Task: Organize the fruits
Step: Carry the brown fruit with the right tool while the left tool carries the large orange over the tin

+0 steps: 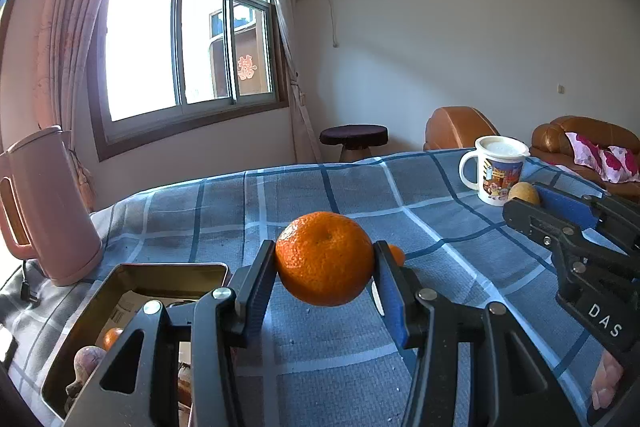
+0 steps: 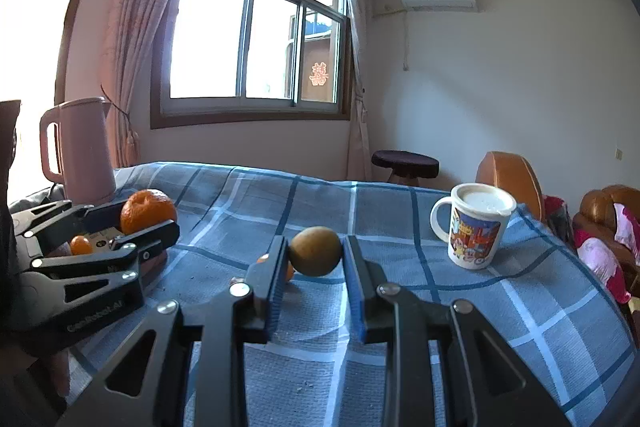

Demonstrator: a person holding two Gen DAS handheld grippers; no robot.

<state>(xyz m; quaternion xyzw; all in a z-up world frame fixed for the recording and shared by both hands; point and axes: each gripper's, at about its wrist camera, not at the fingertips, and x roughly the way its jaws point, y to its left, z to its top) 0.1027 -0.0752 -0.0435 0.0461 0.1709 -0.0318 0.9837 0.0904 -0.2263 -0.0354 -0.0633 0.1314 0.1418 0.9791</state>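
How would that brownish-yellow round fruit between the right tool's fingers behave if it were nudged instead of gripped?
The brownish-yellow fruit looks round and smooth, so it would probably roll across the checked cloth. It seems small and firm, likely light and not floppy. The right tool brackets it on both sides, which should stop it rolling sideways.

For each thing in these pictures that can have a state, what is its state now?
left gripper: shut on the orange, held above the cloth
orange: gripped, lifted
right gripper: around the brown fruit; grip uncertain
brown fruit: between the fingers
tin box: open, fruit inside
mug: upright, full
kettle: upright
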